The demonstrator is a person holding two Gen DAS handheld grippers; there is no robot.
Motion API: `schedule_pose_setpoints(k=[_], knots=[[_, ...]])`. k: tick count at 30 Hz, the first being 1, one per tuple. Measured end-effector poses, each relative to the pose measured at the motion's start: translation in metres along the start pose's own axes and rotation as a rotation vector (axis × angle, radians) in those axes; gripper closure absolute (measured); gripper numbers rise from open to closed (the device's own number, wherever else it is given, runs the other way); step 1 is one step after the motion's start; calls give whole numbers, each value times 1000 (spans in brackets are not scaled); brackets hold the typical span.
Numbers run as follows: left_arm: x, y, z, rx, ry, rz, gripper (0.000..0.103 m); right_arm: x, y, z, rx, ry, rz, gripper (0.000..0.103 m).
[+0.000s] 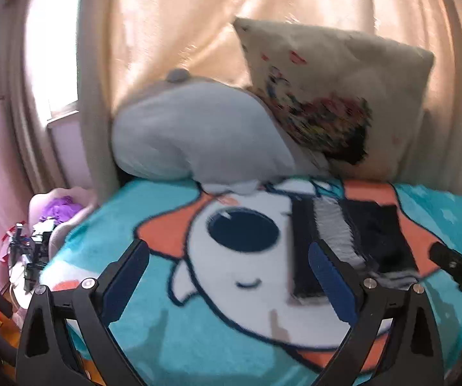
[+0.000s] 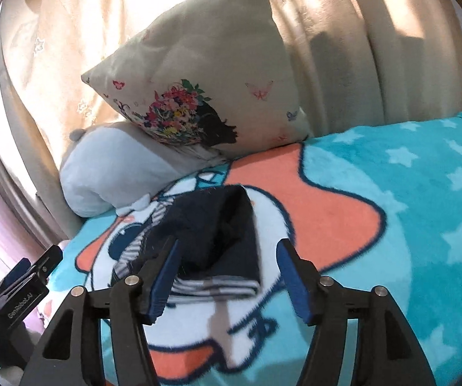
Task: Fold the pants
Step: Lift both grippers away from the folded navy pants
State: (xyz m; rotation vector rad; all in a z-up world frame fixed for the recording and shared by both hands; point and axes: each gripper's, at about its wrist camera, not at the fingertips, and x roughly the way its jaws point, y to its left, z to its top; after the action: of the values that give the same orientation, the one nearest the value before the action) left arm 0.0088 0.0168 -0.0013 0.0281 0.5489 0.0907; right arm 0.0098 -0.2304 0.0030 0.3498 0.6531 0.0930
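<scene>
Pants [image 2: 218,234] lie folded; left tool [image 2: 21,286] reads "GenRobot.AI".

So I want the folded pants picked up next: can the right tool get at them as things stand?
Probably yes. The right tool is open, and the folded pants lie right ahead of it on the blanket, nothing on top or between.
</scene>
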Motion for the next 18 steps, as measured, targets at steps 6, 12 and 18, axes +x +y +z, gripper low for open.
schedule_pose_setpoints(k=[6, 12, 18], knots=[[-8, -15, -10, 36, 39, -38, 4, -4, 3, -15, -33, 25, -50, 34], [-9, -22, -14, 40, 66, -37, 4, -3, 3, -21, -21, 28, -80, 34], [-7, -24, -19, 45, 82, -66, 4, -5, -7, -22, 16, 23, -133, 34]])
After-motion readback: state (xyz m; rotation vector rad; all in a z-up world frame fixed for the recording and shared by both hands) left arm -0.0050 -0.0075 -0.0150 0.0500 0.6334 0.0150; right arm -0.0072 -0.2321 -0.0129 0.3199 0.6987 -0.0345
